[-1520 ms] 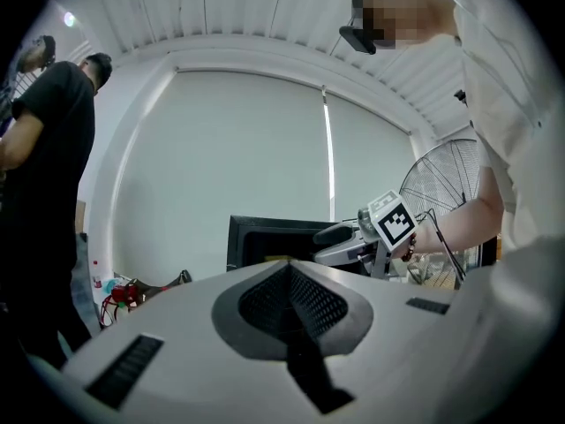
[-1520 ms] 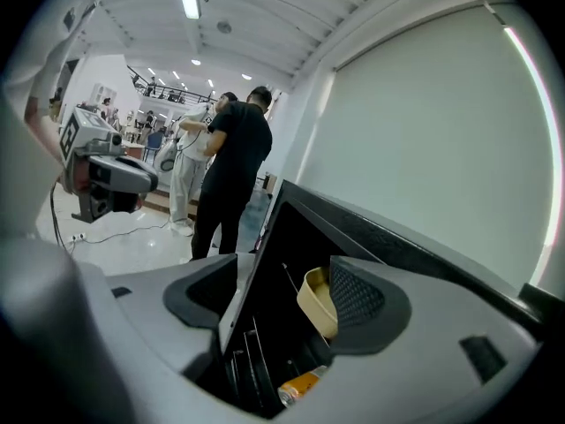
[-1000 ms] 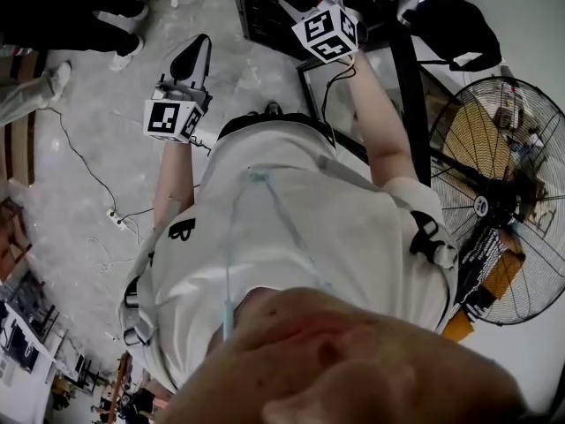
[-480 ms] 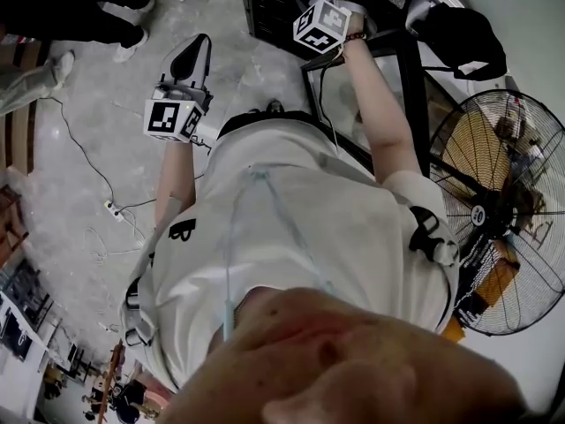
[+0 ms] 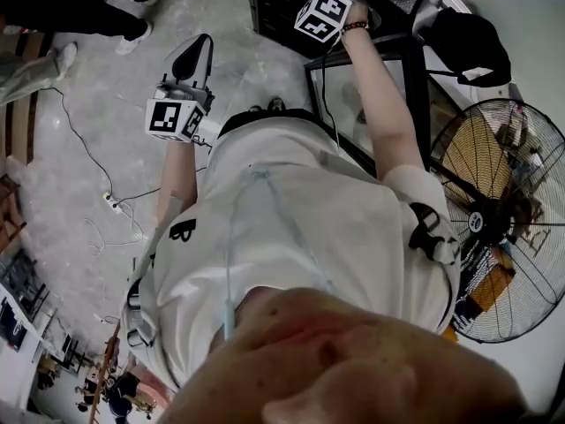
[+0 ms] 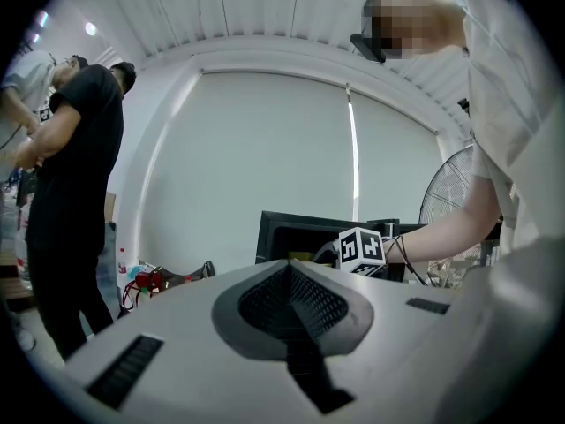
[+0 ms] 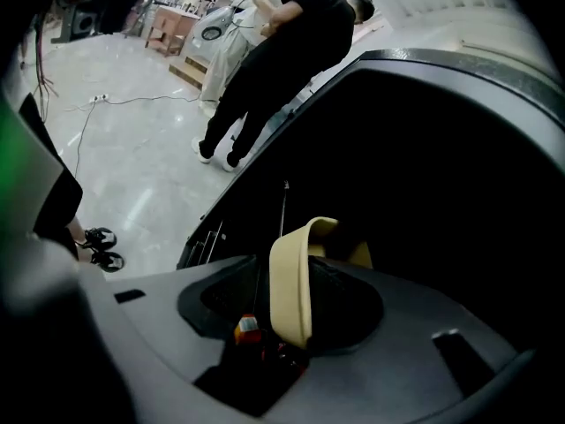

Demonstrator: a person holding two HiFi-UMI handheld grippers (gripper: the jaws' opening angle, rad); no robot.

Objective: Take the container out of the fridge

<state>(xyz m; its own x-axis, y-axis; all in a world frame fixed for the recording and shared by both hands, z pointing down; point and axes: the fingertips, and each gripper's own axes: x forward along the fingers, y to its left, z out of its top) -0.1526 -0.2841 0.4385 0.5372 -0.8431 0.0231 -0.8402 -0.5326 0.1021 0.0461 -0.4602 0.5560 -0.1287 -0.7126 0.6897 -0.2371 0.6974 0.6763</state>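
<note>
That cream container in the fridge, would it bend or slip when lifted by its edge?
The container shows a thin rim, so it may flex as the right gripper closes its jaws around it. It looks smooth, so might slip.

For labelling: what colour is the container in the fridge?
The container is pale yellow, clearest in the right gripper view.

Concrete floor lies beneath the left gripper. A white power strip with a trailing cable lies on it, left of that gripper and nearer the wearer. Bystanders' legs stand to its left. A black bag and a caged fan are well to its right.
</note>
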